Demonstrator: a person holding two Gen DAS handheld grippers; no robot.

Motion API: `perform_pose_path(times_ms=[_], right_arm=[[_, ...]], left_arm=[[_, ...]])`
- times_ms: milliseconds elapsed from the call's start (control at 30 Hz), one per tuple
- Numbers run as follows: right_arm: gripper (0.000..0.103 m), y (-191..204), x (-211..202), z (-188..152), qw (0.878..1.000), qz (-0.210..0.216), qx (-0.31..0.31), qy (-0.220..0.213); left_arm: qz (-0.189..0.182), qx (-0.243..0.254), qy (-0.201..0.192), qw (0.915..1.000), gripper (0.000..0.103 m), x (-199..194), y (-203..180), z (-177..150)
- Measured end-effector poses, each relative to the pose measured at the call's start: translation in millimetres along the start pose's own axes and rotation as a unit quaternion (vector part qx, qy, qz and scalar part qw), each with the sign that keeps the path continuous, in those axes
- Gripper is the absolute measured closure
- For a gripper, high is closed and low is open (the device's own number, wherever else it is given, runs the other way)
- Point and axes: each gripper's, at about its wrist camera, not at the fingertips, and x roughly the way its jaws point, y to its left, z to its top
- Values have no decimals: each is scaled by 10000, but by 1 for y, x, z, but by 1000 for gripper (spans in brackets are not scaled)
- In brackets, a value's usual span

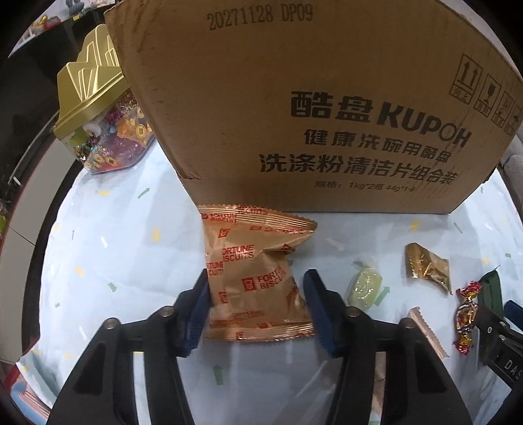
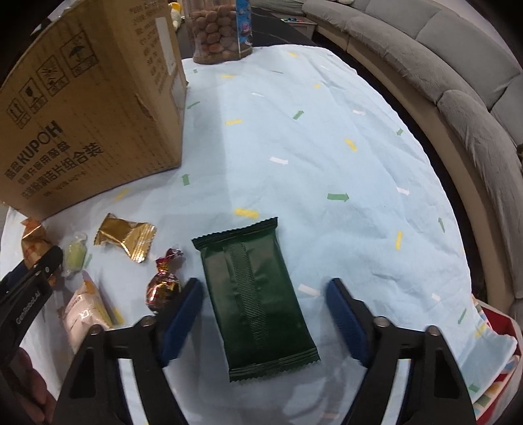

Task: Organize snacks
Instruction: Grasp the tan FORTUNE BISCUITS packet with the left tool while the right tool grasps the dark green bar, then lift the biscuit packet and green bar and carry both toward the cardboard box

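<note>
My left gripper (image 1: pixel 256 294) is open, its blue pads on either side of a gold Fortune Biscuits packet (image 1: pixel 255 271) that lies on the tablecloth against the cardboard box (image 1: pixel 294 98). My right gripper (image 2: pixel 264 300) is open around a dark green flat packet (image 2: pixel 258 300) lying on the cloth. Between them lie a pale green candy (image 1: pixel 362 287) (image 2: pixel 75 255), a gold foil packet (image 1: pixel 425 266) (image 2: pixel 126 238), a red foil candy (image 1: pixel 465 314) (image 2: pixel 163 284) and a pink packet (image 2: pixel 83 310).
A gold-lidded jar of candies (image 1: pixel 98 114) stands left of the box. A clear jar of brown snacks (image 2: pixel 219 29) stands behind the box. The light blue tablecloth (image 2: pixel 327 147) covers a round table; a grey sofa (image 2: pixel 457 81) curves around its right side.
</note>
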Motion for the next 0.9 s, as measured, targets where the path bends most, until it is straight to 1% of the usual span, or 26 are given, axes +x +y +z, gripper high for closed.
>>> perform_pose_path(times_ms=[33,67,133,167,300,567,900], right_arm=[[38,1,-2,-1,10000,12,-20,-16],[45,0,-6,-5,10000,20,-35,-30],[53,1,-9,-5,10000,30,-72,-48],[55,2,-8,-4,10000,37,-78,-46],[57,0,-11,-7,9999,89,-93,-79],[57,-3,-17,-9,9998,163,-72,-114],[57,-1,-35,-8,9993,195,-84,-308]], left_arm=[[-19,4,-7,10000,57,-1,0,0],[-20,12,-15,10000,57,-1,0,0],[-49,17,-24,10000,58,-5,-2,-1],[-60,14,-26,10000,58,-5,-1,-1],[-98,52,-82,9999,59,-19,-13,-4],[-130,58,-193,9997,59,-27,-8,-1],[-164,78,-334,9993,59,-55,-11,-2]])
